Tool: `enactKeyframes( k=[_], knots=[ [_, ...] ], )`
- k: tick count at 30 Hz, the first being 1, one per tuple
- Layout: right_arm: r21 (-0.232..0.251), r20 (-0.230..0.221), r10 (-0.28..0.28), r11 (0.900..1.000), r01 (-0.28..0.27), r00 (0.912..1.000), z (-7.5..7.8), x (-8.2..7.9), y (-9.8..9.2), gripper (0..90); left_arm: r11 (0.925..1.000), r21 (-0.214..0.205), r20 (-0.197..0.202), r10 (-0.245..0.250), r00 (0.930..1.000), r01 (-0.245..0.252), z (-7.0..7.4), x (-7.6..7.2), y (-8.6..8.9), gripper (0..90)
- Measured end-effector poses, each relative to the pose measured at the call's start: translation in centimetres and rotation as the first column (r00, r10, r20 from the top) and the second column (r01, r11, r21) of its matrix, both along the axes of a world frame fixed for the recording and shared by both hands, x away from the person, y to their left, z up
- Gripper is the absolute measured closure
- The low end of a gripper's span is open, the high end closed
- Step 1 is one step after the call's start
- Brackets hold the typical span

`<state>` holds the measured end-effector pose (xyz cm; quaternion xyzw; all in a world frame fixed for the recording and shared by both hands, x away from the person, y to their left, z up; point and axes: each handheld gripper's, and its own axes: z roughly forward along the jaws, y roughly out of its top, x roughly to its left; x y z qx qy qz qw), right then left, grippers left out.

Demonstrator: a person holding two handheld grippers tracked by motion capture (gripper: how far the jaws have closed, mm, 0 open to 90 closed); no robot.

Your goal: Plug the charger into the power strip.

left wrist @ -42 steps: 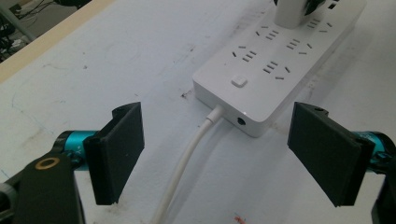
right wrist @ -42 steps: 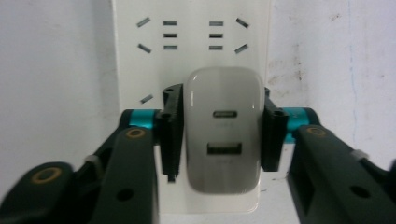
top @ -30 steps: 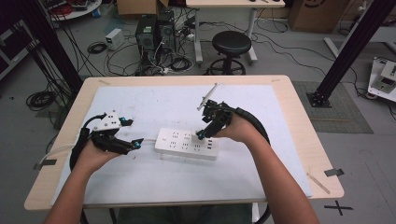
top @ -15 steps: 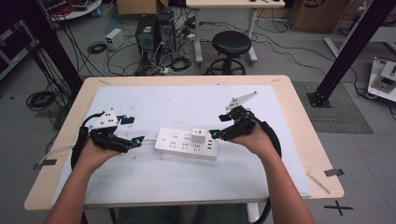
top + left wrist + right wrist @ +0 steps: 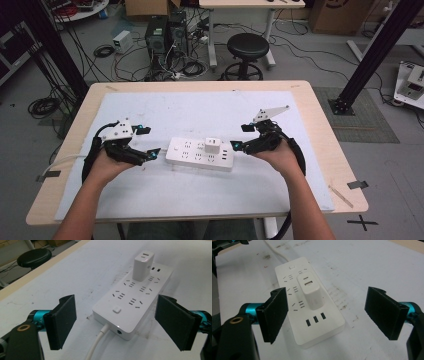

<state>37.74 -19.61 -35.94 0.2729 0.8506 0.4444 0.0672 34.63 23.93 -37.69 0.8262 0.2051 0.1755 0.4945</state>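
Withdrawn rightward off the white charger (image 5: pixel 211 146), right gripper (image 5: pixel 239 138) has just been opening, empty; left gripper (image 5: pixel 148 141) gapes too. Power strip (image 5: pixel 200 154) lies crosswise between them, charger seemingly upright.

No words, brand names or numbers can be read anywhere, neither on the power strip (image 5: pixel 132 302) nor on the charger (image 5: pixel 142 265).

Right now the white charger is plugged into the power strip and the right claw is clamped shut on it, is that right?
Not quite. The white charger is plugged into the power strip, but the right claw is not clamped on it: its jaws have just been opening and stand wide apart, nothing between them, short of the strip's end. The right gripper view shows this.
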Motion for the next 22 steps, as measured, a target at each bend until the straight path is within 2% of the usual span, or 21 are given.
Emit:
enactKeyframes(
  k=[7, 10, 22],
  knots=[
    [-0.006, 0.012, 0.0, 1.0, 0.0, 0.9999, 0.05, -0.04, 0.09, 19.6, 0.9999, 0.007, 0.005, 0.008, 1.0, -0.008, 0.14, -0.15, -0.06, 17.7],
    [-0.008, 0.004, -0.006, 1.0, 0.006, 1.0, 0.05, -0.02, 0.08, 19.6, 0.9999, -0.002, 0.0, 0.011, 0.9999, -0.011, 0.11, -0.07, -0.06, 17.7],
    [-0.011, -0.004, -0.021, 0.9997, 0.021, 0.9998, -0.06, 0.17, -0.1, 19.5, 0.9998, 0.01, -0.008, 0.019, 0.9998, -0.019, -0.1, 0.3, 0.01, 17.7]
  ],
)
